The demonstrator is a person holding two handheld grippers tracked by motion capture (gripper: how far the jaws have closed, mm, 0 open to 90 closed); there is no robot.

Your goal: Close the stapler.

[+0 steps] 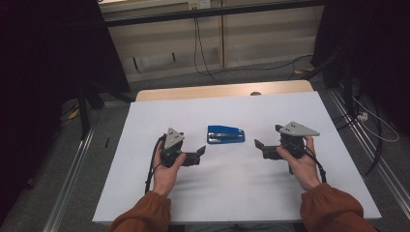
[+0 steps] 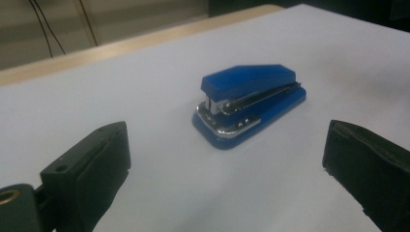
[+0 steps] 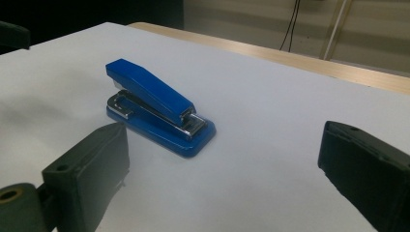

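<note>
A blue stapler (image 1: 226, 135) lies flat on the white table (image 1: 222, 193), near its middle. My left gripper (image 1: 199, 155) rests on the table just left of the stapler and slightly nearer, open and empty. My right gripper (image 1: 266, 136) rests just right of the stapler, open and empty as well. In the left gripper view the stapler (image 2: 249, 101) sits ahead between the spread jaws of the left gripper (image 2: 227, 159), apart from them. In the right gripper view the stapler (image 3: 157, 108) lies ahead and left of centre, close to the left finger (image 3: 92, 169) of the right gripper (image 3: 222, 164).
The white surface ends in a wooden strip (image 1: 222, 90) at the far side. Beyond it are a floor with cables (image 1: 203, 63), a pale wall panel, and dark curtains on both sides. Metal rails (image 1: 72, 169) run along the table's left and right.
</note>
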